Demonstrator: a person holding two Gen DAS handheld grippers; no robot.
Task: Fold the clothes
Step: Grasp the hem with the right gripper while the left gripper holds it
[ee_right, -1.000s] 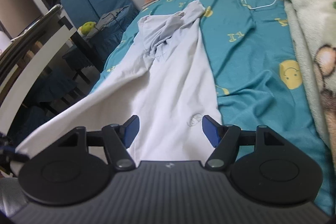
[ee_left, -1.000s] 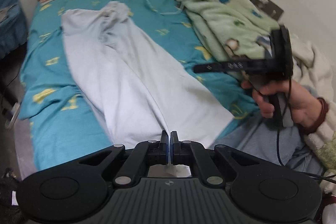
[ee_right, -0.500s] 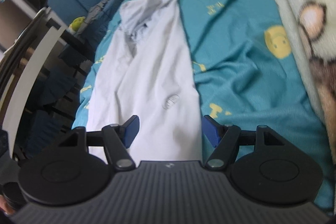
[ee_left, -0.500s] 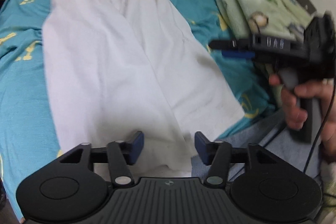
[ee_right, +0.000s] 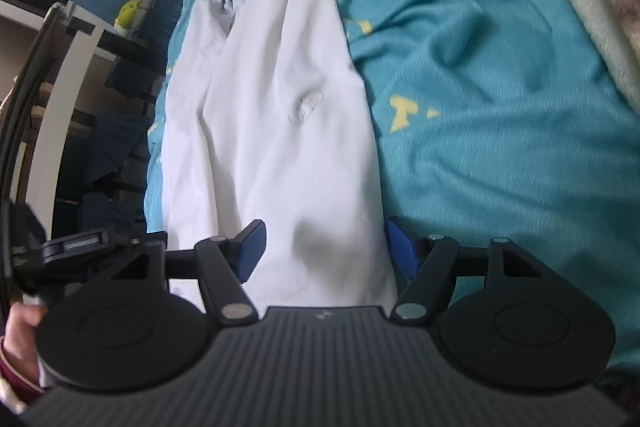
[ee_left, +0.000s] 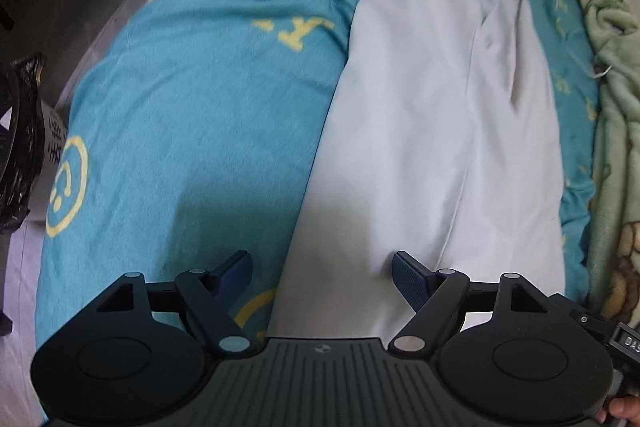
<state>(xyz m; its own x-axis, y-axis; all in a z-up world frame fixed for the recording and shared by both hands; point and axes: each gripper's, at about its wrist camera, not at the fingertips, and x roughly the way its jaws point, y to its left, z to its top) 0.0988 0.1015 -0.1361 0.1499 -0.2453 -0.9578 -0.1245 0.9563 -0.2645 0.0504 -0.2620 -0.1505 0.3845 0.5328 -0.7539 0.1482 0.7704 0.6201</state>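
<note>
Left tool [ee_left: 322, 269], jaws spread wide and holding nothing, hangs over the near end of the white garment [ee_left: 440, 115], whose left edge passes between my blue fingers [ee_left: 236, 267]. Right tool [ee_right: 322, 243], likewise wide open and empty, straddles the garment's near right edge, its right finger over the teal bedsheet [ee_right: 500, 87]. From each wrist view the garment runs lengthwise up the bed from 6 o'clock toward 12 o'clock, lying mostly flat with long creases, and is bunched into grey folds at its far end. A small embroidered mark [ee_right: 306, 105] shows on the cloth in the right wrist view. At 3 o'clock of the garment lies a pale green fleece blanket [ee_left: 616, 95]. Part of my left hand [ee_right: 20, 331] shows at 8 o'clock in the right wrist view.
</note>
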